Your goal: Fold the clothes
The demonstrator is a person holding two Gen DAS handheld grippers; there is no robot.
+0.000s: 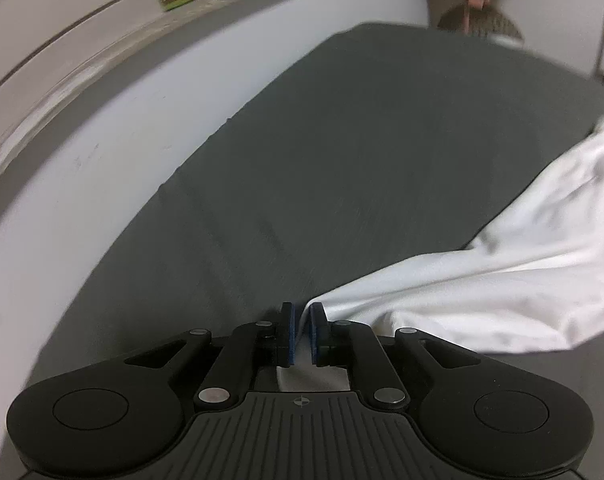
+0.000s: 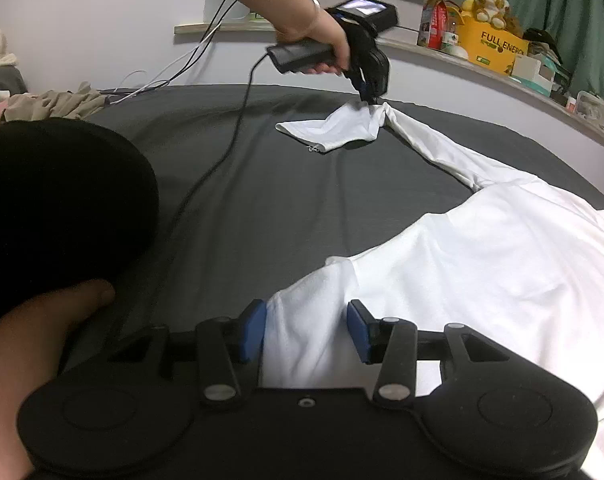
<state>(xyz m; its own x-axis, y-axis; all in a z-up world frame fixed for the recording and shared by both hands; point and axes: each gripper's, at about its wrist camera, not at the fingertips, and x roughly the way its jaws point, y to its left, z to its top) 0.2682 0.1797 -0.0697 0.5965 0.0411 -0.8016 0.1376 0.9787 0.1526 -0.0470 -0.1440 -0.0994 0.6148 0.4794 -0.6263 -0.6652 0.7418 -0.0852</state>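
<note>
I've got a white shirt [image 2: 501,264] spread on the dark bed sheet [image 2: 302,200], body low and right in the right view, one long sleeve [image 2: 433,148] running up to the far gripper.

Left gripper [image 1: 301,330]: jaws nearly together, pinching the sleeve end; white cloth shows between the pads and behind them. In the right view the same gripper [image 2: 367,98] sits at the bunched cuff [image 2: 333,130].

Right gripper [image 2: 306,330]: jaws apart, shirt edge lying between the blue pads, but I don't see them pressing it. Not gripped, as I read it.

Risks, biggest first:
- Right jaws shut on a thick bunch or on the sheet too, so the sheet lifts with the shirt.
- Left pinch is thin; a hard pull could slip the sleeve out.
- The sleeve is twisted near the cuff, so folding now would lock in a crease.
- The cable [image 2: 230,136] trails across the sheet just beside the cuff and could snag.

Containers: a yellow box [image 2: 497,50] on the ledge [image 2: 441,54] with a plush toy [image 2: 487,2] on top; anything else inside is hidden. The other small boxes are too blurred to read.
</note>
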